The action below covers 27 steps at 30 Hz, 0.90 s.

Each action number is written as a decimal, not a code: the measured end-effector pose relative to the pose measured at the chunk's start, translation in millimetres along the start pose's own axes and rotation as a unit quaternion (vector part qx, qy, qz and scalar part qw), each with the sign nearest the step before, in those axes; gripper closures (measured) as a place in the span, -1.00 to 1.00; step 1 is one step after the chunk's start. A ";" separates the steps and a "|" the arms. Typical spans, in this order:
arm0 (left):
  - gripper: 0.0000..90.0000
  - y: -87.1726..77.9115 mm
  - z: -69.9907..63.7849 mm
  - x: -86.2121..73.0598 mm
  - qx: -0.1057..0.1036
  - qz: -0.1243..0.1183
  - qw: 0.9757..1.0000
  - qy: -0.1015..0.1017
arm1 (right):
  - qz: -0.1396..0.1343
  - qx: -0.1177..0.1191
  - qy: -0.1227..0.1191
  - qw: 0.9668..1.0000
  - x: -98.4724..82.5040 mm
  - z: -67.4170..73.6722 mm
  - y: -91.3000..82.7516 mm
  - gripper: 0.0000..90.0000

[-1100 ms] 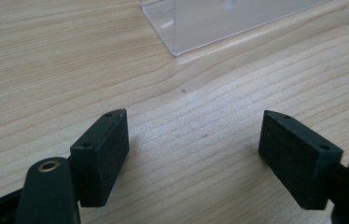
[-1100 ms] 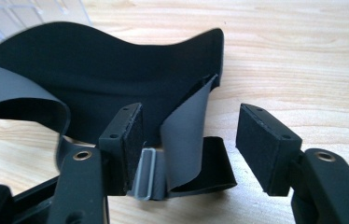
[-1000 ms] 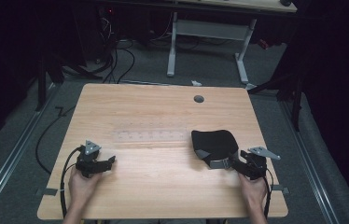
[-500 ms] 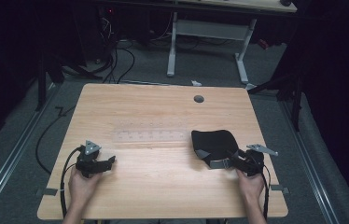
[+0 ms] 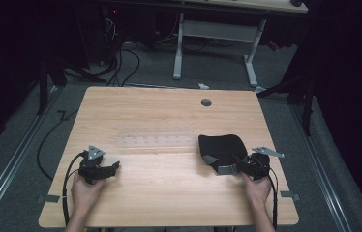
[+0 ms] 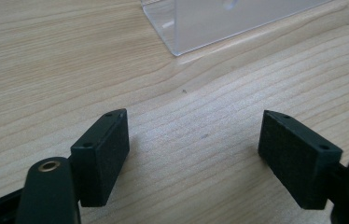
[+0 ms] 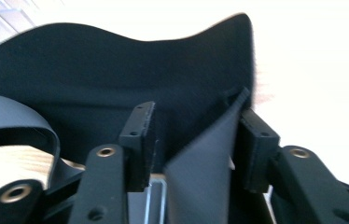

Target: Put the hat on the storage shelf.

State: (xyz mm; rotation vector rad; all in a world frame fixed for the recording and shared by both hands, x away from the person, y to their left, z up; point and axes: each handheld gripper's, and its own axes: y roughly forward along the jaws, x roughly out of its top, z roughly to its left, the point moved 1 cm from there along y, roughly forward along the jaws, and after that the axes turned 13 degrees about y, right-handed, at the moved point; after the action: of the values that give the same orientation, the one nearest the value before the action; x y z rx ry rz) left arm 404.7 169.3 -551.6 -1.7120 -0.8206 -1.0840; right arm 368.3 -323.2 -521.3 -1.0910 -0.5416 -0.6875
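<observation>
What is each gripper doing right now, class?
Left gripper: open, holding nothing.
Right gripper: jaws have just been closing around a strap of the black pouch; not yet clamped.

Spread fingers (image 6: 102,156) over wooden table (image 6: 46,70)

Light falls from above onto the worktop (image 5: 169,121), leaving the surrounding room nearly black. The high view is soft and grainy. The right gripper view blows the wood out to white glare, its near parts blurred; the left gripper view is evenly lit and sharp.
</observation>
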 end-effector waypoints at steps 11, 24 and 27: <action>-0.44 -0.1 0.0 0.0 0.001 0.000 1.000 0.000 | 0.010 0.032 0.006 0.999 0.4 -0.7 3.5 0.74; -0.43 -0.1 0.0 0.1 0.002 -0.001 1.000 -0.001 | 0.005 0.068 0.022 0.997 1.5 -0.2 -4.1 0.91; -0.43 -0.1 -0.3 0.2 0.002 -0.002 1.000 -0.002 | 0.006 0.072 0.025 0.997 2.2 -0.7 -5.6 0.91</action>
State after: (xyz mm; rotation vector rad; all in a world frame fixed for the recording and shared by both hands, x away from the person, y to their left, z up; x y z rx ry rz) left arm 404.6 169.1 -551.4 -1.7112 -0.8281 -1.0802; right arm 365.7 -325.9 -516.6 -0.9388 -0.5340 -0.6529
